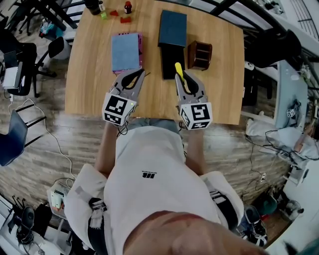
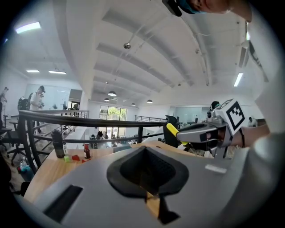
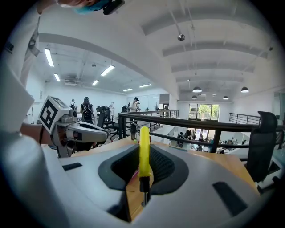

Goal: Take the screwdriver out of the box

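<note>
In the head view my right gripper (image 1: 185, 78) is shut on a screwdriver (image 1: 178, 69) with a yellow handle. The handle sticks out past the fingertips toward the black box (image 1: 171, 62), whose dark blue lid (image 1: 172, 28) lies open behind it. The right gripper view shows the screwdriver (image 3: 144, 149) upright between the pads of my right gripper (image 3: 143, 176), its metal shaft toward the camera. My left gripper (image 1: 138, 75) hovers to the left, shut and holding nothing, as its own view (image 2: 149, 178) shows. That view also catches the yellow handle (image 2: 173, 132).
A brown wooden holder (image 1: 199, 55) stands right of the box. A blue pad on a pink case (image 1: 125, 51) lies left of it. At the wooden table's (image 1: 94, 74) far edge are a small bottle (image 1: 128, 7), red and green pieces (image 1: 114, 14) and a dark bottle (image 1: 93, 6).
</note>
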Motion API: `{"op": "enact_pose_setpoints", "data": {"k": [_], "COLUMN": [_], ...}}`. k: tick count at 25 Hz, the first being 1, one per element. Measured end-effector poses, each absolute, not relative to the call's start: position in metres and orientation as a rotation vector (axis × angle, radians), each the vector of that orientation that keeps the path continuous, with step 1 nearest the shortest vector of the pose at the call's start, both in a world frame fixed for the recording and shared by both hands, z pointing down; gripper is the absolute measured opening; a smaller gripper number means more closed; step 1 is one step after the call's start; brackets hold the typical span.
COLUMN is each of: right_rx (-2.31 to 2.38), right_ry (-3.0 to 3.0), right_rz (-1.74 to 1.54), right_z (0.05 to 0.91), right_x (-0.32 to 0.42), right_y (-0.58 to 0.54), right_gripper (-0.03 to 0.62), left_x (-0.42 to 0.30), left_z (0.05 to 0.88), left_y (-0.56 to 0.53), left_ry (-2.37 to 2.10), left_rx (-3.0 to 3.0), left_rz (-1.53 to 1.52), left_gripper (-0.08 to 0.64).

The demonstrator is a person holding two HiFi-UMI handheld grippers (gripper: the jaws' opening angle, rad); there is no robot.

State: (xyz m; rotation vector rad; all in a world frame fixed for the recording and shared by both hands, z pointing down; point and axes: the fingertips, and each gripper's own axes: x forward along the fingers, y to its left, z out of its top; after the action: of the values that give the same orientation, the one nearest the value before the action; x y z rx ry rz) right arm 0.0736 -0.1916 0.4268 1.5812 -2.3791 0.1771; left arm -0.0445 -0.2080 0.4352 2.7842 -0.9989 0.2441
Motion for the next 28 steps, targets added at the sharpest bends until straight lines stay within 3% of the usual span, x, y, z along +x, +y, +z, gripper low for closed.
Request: {"op": "enact_pose_setpoints", "data": {"k": [28], "right_rx": [1.664], "right_ry": [-2.336], "right_rz": [0.180], "right_z": [0.420], "right_x": [0.081], "right_y": [-0.147], "right_gripper": [0.061], "left_x": [-0.045], "left_z": [0.421], "left_y": [-0.173], "left_ry": [-0.975], "left_rx": [2.822], "left_rz": [0.227], "left_gripper": [0.003]}}
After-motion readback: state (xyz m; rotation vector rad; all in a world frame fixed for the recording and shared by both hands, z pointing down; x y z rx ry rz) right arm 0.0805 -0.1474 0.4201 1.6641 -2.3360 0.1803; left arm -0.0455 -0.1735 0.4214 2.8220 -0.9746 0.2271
